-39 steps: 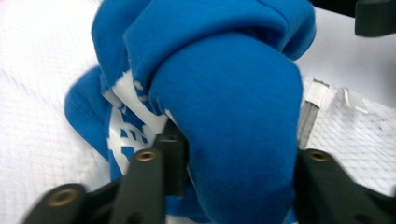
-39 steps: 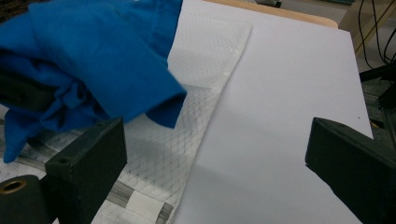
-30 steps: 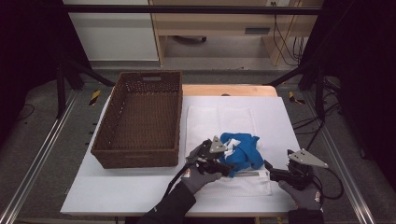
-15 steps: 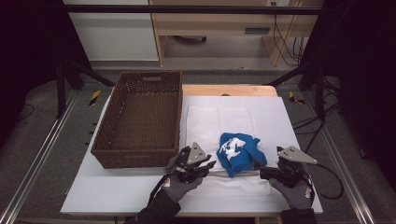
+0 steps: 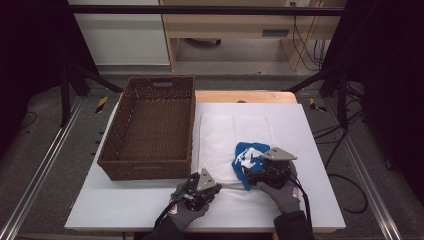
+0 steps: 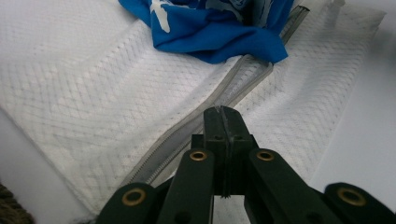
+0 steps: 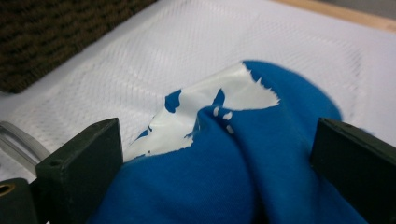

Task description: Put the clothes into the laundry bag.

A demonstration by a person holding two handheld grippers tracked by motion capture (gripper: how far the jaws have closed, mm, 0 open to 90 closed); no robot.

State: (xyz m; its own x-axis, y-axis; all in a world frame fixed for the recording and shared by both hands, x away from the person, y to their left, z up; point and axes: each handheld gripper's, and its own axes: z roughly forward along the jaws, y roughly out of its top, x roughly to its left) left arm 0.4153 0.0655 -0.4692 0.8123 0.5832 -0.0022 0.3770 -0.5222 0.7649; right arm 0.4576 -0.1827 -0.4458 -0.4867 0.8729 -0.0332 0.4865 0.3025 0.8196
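Observation:
A white mesh bag (image 5: 230, 127) lies flat on the white table, its zipper (image 6: 254, 79) along the near edge. A crumpled blue cloth (image 5: 247, 152) with a white print rests on the bag. My left gripper (image 5: 221, 186) has just been closing. In the left gripper view its jaws (image 6: 222, 112) stand shut, with the zipper edge pinched at their tips. My right gripper (image 5: 251, 167) has its jaws open wide on either side of the blue cloth (image 7: 261, 154), which bulges between them in the right gripper view.
A brown wicker basket (image 5: 150, 125) stands to the left of the bag, its near wall just beyond my left hand. The white table top (image 5: 310, 130) runs on to the right of the bag. Metal rails flank the table.
My left gripper drew back from the blue cloth to the bag's near edge and shut there. My right gripper slid left from the table's right side onto the cloth.

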